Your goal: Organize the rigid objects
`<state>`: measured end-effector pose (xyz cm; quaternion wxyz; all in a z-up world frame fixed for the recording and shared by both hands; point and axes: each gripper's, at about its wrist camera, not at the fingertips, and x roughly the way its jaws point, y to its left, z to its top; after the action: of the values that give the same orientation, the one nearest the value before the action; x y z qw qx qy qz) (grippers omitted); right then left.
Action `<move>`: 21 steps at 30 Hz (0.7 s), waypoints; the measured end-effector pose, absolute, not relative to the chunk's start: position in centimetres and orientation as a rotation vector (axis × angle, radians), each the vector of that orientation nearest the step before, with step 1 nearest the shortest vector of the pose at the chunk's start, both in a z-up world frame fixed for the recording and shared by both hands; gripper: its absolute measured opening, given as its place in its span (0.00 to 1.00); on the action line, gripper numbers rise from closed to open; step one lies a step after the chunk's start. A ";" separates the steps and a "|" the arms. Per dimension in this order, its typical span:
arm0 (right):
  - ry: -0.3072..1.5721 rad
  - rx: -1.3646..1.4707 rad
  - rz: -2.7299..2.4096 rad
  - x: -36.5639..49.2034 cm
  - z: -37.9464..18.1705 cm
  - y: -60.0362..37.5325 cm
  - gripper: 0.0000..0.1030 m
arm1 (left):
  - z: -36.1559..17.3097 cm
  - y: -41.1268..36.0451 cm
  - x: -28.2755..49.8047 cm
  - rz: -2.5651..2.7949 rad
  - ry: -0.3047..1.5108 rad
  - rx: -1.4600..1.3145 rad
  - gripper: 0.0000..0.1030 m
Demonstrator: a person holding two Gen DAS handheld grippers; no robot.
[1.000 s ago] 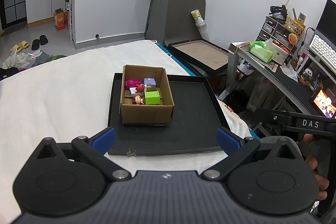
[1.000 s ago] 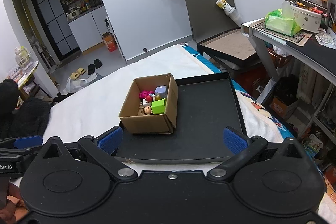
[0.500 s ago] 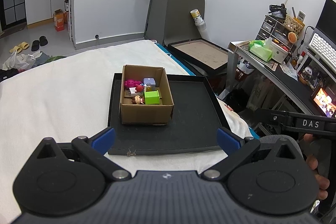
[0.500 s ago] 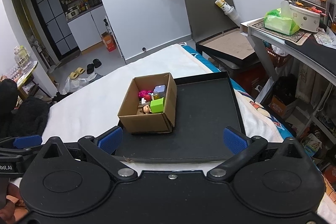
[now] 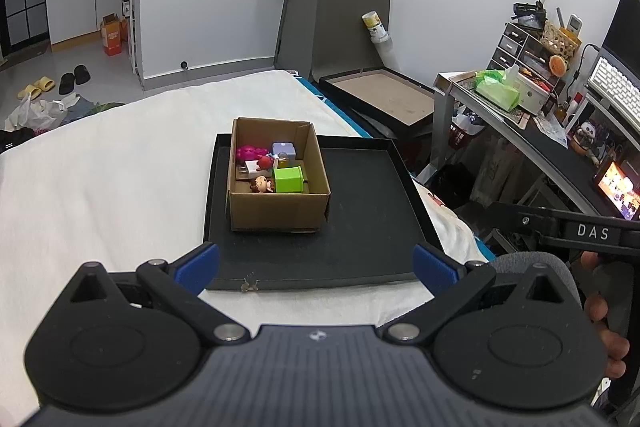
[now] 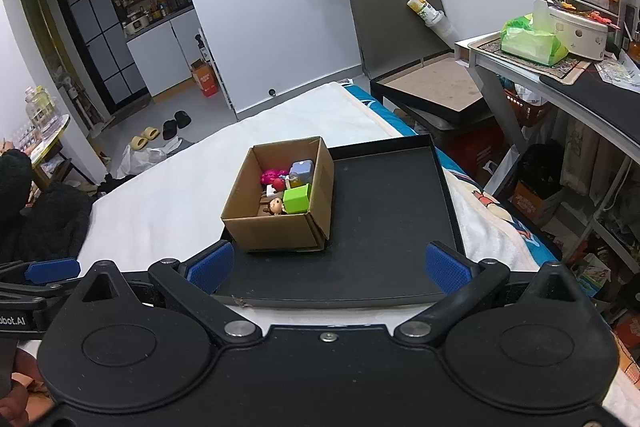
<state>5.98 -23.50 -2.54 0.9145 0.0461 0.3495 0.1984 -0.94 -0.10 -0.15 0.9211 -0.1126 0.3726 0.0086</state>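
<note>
Left and right wrist views. A cardboard box (image 5: 277, 203) stands open-topped on the left part of a black tray (image 5: 368, 219), which lies on a white-sheeted bed (image 5: 100, 179). The box's long axis runs away from the cameras, toward the far wall. Inside it lie a green cube (image 5: 289, 179), a lilac cube (image 5: 284, 151), a magenta toy (image 5: 247, 152), a white plug (image 5: 250, 169) and a small doll figure (image 5: 262, 184). The left tool (image 5: 316, 263) and the right tool (image 6: 327, 263) hover short of the tray's near edge, each with fingers spread wide apart and nothing between them.
</note>
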 end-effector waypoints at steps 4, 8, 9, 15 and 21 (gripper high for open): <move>0.718 0.095 0.407 5.9 -2.5 -23.6 1.00 | -0.1 -0.2 -0.9 0.021 0.766 -0.234 0.99; 0.714 0.092 0.407 5.7 -2.4 -23.5 1.00 | -0.2 -0.2 -0.9 0.023 0.769 -0.232 0.99; 0.714 0.091 0.407 5.7 -2.4 -23.5 1.00 | -0.2 -0.2 -0.9 0.023 0.768 -0.231 0.99; 0.714 0.089 0.405 5.7 -2.3 -23.4 1.00 | -0.3 -0.2 -0.9 0.026 0.770 -0.226 0.99; 0.712 0.086 0.405 5.7 -2.3 -23.5 1.00 | -0.4 -0.3 -1.0 0.027 0.778 -0.220 0.99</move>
<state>5.70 -23.51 -2.26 0.9165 0.0419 0.3459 0.1966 -0.96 -0.26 -0.41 0.9193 -0.1072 0.3783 0.0131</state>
